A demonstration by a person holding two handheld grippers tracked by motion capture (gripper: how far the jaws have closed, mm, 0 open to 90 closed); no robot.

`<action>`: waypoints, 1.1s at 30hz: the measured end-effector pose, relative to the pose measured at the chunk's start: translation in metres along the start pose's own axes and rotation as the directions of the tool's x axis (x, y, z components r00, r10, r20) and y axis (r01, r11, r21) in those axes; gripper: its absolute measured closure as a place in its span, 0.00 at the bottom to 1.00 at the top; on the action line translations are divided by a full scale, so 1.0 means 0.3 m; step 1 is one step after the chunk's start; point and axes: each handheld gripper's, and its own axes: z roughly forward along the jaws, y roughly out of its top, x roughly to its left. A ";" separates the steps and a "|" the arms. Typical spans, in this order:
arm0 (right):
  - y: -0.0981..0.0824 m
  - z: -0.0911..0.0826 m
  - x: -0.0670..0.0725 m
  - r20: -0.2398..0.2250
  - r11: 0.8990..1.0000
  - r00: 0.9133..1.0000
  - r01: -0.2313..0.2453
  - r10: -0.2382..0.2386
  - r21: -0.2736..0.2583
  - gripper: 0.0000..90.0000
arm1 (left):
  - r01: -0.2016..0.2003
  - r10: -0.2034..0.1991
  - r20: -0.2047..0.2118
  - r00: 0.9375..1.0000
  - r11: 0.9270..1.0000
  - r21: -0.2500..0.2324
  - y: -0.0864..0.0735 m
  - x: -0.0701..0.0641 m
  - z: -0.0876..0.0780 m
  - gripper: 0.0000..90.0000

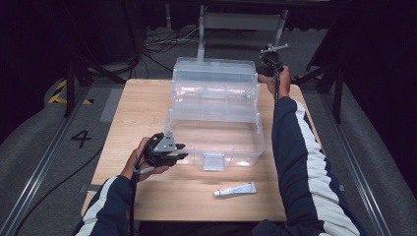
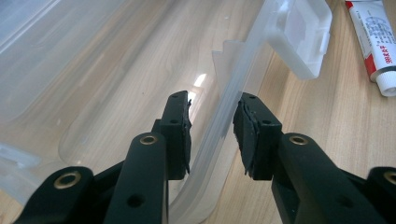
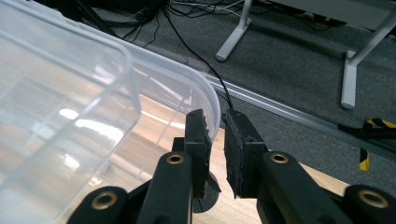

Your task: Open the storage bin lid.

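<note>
The clear plastic tiered storage box [image 1: 216, 115] stands open mid-table, my left gripper [image 1: 179, 151] at its near-left corner, my right gripper [image 1: 272, 66] steadying the far lid. Left gripper view: jaws straddle the front wall [image 2: 219, 126], gaps showing, not clamped. Right gripper view: jaws pinch the lid's rim [image 3: 212, 109].

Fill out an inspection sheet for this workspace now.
Surface: wooden table, bare around the items.
Job's things: clear plastic box, opened, lid tipped back.
Clutter: white tube near the front edge.
Grippers: left gripper straddles the box's front wall, fingers not pressing; right gripper straddles the lid's rim, grip unclear.
Cables: one trails from each gripper; more on the floor behind.
Surroundings: grey floor, metal table legs, hazard tape.
</note>
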 end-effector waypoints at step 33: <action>-0.062 -0.336 0.043 -0.058 0.984 0.987 0.143 -0.150 -0.108 0.85 | -0.003 0.003 -0.002 1.000 1.000 -0.003 -0.001 -0.001 0.000 0.74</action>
